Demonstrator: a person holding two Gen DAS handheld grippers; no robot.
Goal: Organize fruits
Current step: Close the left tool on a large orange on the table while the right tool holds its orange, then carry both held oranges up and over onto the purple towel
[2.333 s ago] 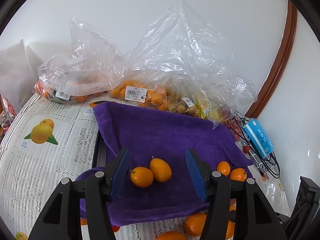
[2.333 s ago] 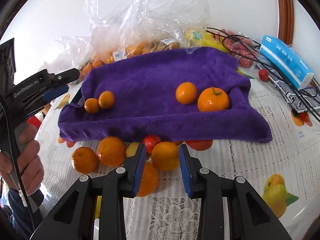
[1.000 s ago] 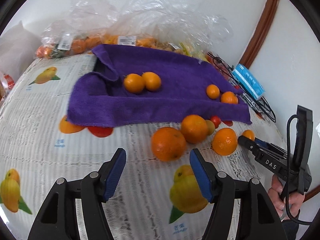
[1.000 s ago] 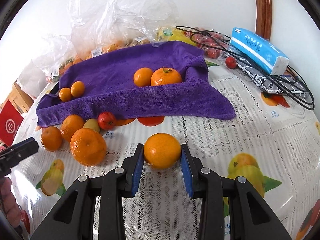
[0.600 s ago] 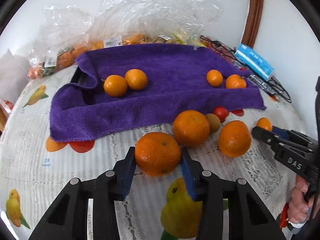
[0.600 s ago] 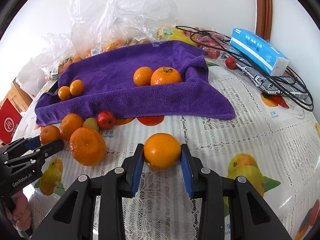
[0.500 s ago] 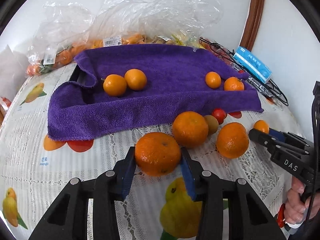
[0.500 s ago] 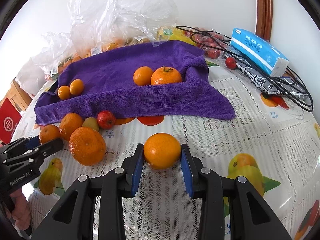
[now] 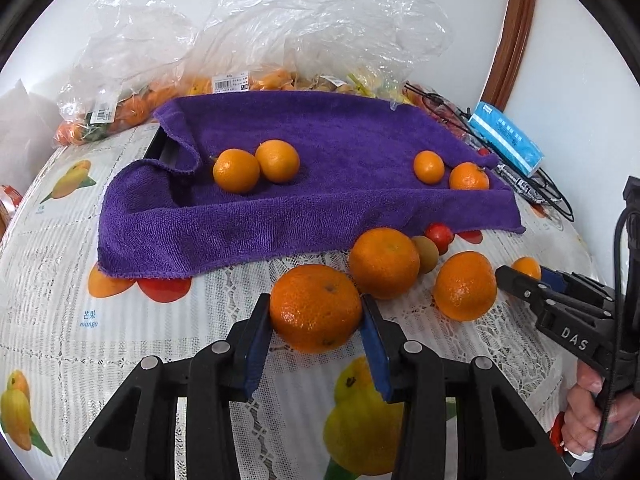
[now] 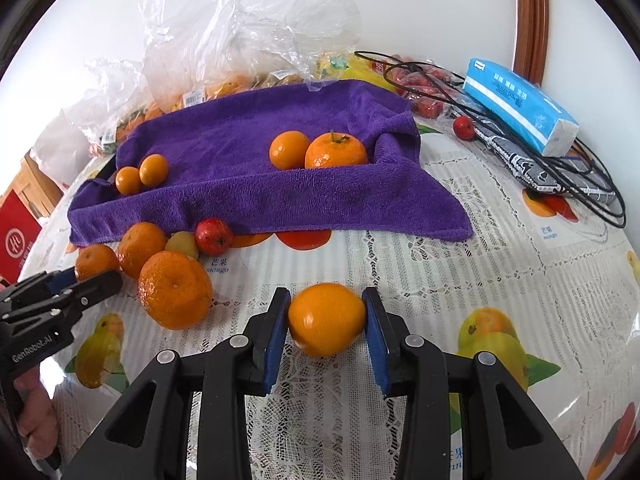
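Note:
My left gripper (image 9: 316,334) is shut on a large dimpled orange (image 9: 316,307) over the tablecloth, in front of the purple towel (image 9: 320,136). My right gripper (image 10: 325,330) is shut on a smooth orange (image 10: 326,319) and also shows in the left wrist view (image 9: 520,276). The towel lines a tray and holds two small oranges at its left (image 9: 256,166) and two at its right (image 9: 448,170). Loose oranges (image 9: 384,262), a yellowish fruit (image 9: 426,254) and a small red fruit (image 9: 439,234) lie before the towel.
Clear plastic bags of fruit (image 9: 224,76) stand behind the towel by the wall. A blue tissue pack (image 10: 520,106), black cables (image 10: 560,168) and red fruits (image 10: 464,127) lie at the right. The table has a lace cloth with printed fruit (image 10: 492,344).
My left gripper dropped from over the towel to the loose fruit and closed on the large orange. My right gripper drew back with its orange and now holds still.

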